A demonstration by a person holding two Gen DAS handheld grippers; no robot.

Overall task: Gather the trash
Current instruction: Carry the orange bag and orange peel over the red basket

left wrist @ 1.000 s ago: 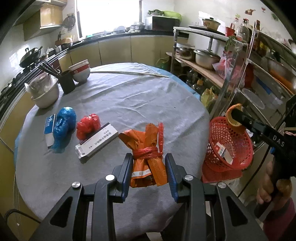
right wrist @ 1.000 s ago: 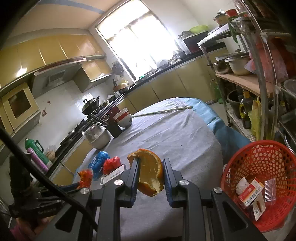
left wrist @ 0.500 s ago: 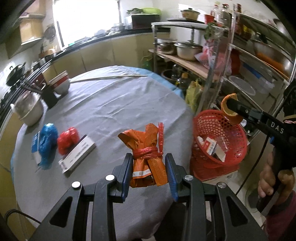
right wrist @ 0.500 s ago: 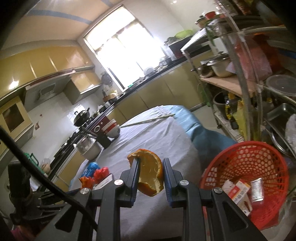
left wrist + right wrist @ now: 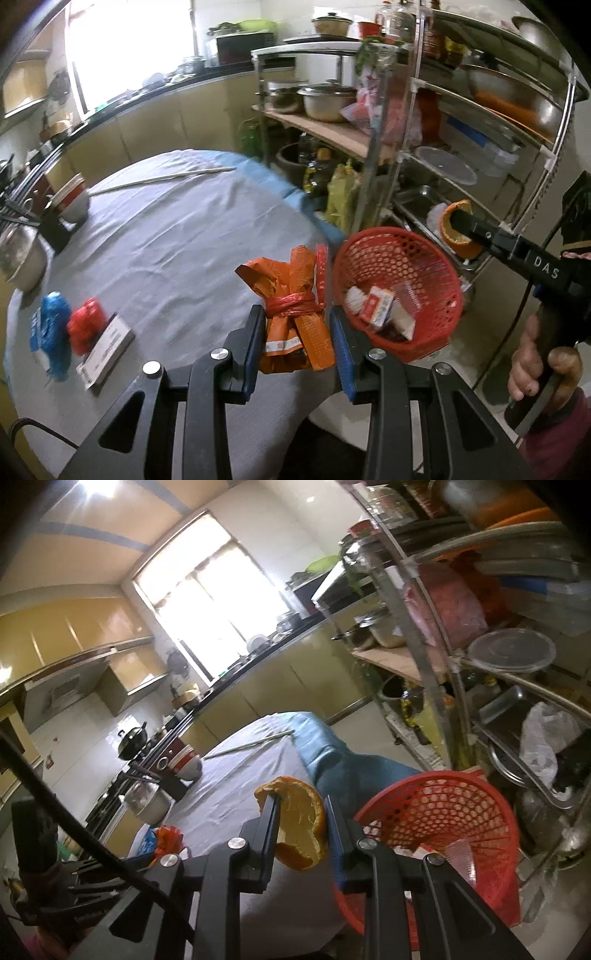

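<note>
Trash in both grippers, basket (image 5: pixel 436 258) at lower right of the left view.

Left gripper (image 5: pixel 297 334) is clamped on the orange bag (image 5: pixel 295 295), low in the frame beside the basket rim; right gripper (image 5: pixel 301 830) pinches the peel (image 5: pixel 301 827) by its edge, left of the basket (image 5: pixel 480 812) in its own view. Risk, as I judge it: letting go before either is over the opening would drop it outside, and the peel's thin edge could slip.
</note>
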